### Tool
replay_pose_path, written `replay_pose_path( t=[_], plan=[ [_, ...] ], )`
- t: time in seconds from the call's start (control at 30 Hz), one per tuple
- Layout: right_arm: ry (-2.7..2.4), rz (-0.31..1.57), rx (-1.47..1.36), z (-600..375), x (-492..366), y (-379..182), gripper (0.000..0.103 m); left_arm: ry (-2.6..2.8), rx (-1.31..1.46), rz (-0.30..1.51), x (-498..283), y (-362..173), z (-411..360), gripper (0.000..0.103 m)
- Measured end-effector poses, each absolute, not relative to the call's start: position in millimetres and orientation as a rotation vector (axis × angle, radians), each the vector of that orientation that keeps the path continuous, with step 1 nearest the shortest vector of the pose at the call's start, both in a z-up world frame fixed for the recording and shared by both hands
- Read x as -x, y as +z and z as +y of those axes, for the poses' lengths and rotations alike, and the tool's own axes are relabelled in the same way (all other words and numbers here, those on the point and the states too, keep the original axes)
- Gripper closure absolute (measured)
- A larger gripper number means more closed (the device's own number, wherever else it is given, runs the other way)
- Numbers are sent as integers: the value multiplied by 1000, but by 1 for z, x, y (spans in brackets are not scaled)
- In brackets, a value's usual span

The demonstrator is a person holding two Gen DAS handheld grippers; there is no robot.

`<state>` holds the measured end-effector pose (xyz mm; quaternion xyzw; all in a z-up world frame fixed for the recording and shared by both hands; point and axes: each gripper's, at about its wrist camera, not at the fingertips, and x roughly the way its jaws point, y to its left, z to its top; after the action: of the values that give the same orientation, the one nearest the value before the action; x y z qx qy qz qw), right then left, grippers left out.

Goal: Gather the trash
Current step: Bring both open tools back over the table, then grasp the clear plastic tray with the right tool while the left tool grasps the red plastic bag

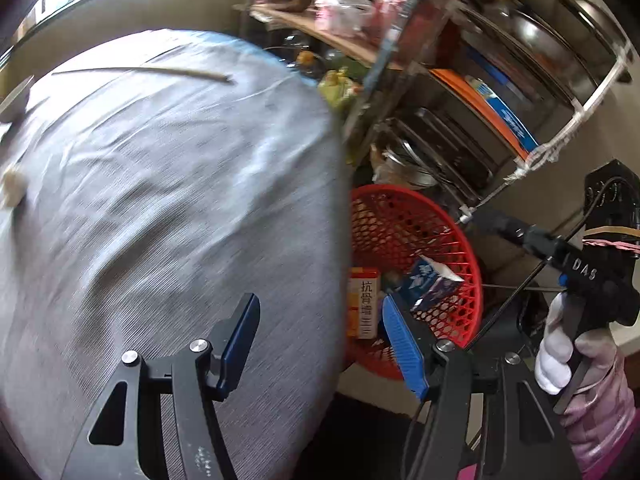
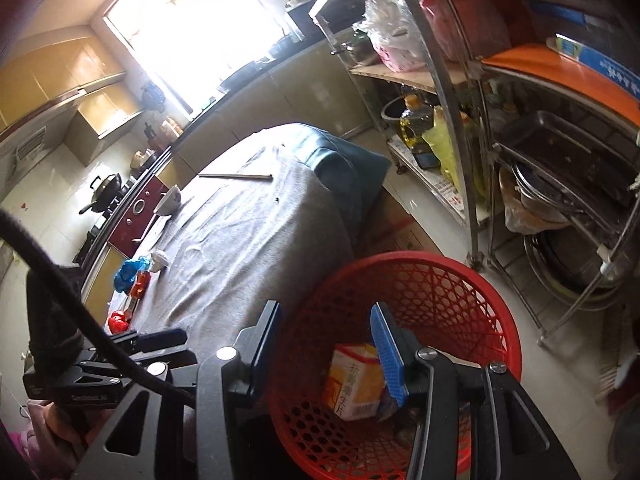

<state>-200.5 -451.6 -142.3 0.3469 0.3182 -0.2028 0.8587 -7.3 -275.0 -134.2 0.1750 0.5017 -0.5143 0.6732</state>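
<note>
A red mesh basket (image 1: pixel 416 224) stands on the floor beside the grey-clothed table (image 1: pixel 160 184); it also shows in the right wrist view (image 2: pixel 440 280). In it lie an orange-and-white medicine box (image 1: pixel 362 304) (image 2: pixel 354 380) and a blue-and-white carton (image 1: pixel 434 282). My left gripper (image 1: pixel 320 320) is open and empty, over the table's edge next to the basket. My right gripper (image 2: pixel 324 332) is open and empty above the basket. On the table's far left edge lie a blue bag (image 2: pixel 127 272), red wrappers (image 2: pixel 119 322), a white crumpled piece (image 2: pixel 160 260) and a white bowl (image 2: pixel 170 200).
A thin stick (image 2: pixel 236 176) lies across the table's far end, also in the left wrist view (image 1: pixel 144 71). A steel rack (image 2: pixel 500 128) with trays, bottles and bags stands right of the basket. A stove with a wok (image 2: pixel 105 188) lines the left wall.
</note>
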Motion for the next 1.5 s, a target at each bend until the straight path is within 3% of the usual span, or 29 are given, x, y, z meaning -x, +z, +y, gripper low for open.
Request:
replay_pose_path(
  t=[0.5, 0.73, 1.23, 1.5],
  plan=[
    [-209, 668, -658, -406, 108, -117, 53, -588, -144, 986, -117, -98, -84, 33],
    [-91, 714, -619, -367, 59, -113, 53, -359, 74, 1013, -183, -100, -3, 29],
    [-35, 818, -681, -334, -120, -119, 53, -286, 251, 1160, -244, -133, 4, 29],
    [-153, 862, -569, -327, -214, -133, 53, -247, 264, 1216, -268, -152, 4, 29]
  ],
)
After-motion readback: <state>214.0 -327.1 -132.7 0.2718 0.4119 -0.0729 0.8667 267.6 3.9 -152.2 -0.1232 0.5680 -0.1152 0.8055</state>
